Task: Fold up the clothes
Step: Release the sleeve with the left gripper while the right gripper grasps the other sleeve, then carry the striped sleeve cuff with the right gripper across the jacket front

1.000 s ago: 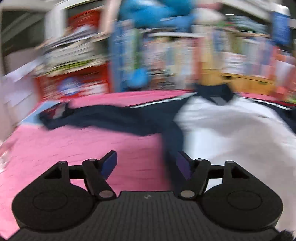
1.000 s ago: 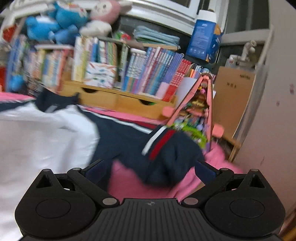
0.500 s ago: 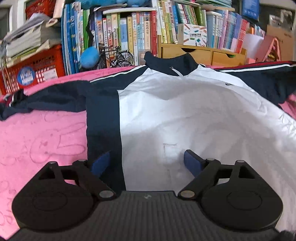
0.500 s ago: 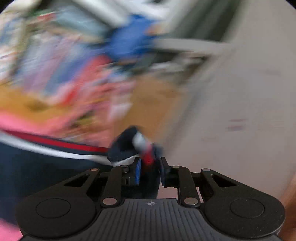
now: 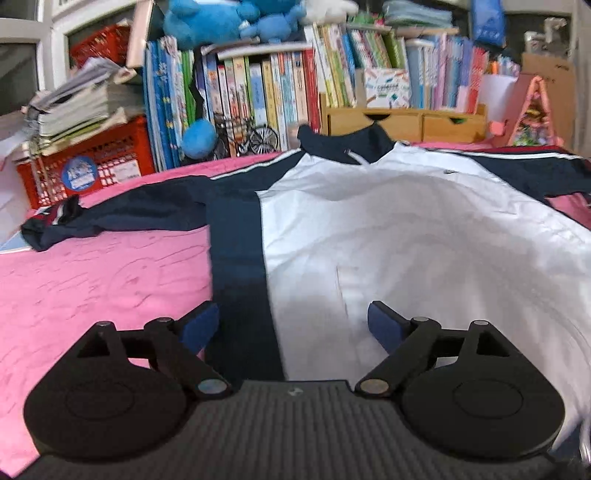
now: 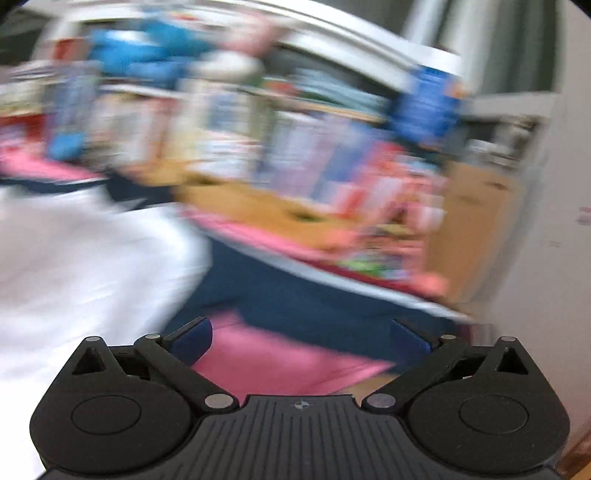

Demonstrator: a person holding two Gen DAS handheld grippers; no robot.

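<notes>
A white jacket [image 5: 406, 240] with navy sleeves and a navy collar [image 5: 343, 147] lies spread face up on the pink cover [image 5: 92, 280]. Its left sleeve [image 5: 140, 210] stretches out toward the left edge. My left gripper [image 5: 293, 317] hovers open over the jacket's lower front, straddling the navy side panel and the white cloth without gripping either. The right wrist view is heavily blurred. There my right gripper [image 6: 301, 332] has its jaws opening wide with nothing between them. The navy right sleeve [image 6: 314, 306] lies just beyond it, and the white body [image 6: 81, 258] is to its left.
Behind the bed stands a row of books [image 5: 266, 92], a red crate [image 5: 92, 162] under stacked papers, a wooden drawer unit [image 5: 406, 122] and blue plush toys [image 5: 221, 18]. A pink triangular toy [image 5: 532, 110] stands at the back right. A pale wall [image 6: 546, 258] closes the right side.
Half a second ago my right gripper was shut on the sleeve cuff; now it has let go and swung left. My left gripper has sunk closer to the jacket's lower front.
</notes>
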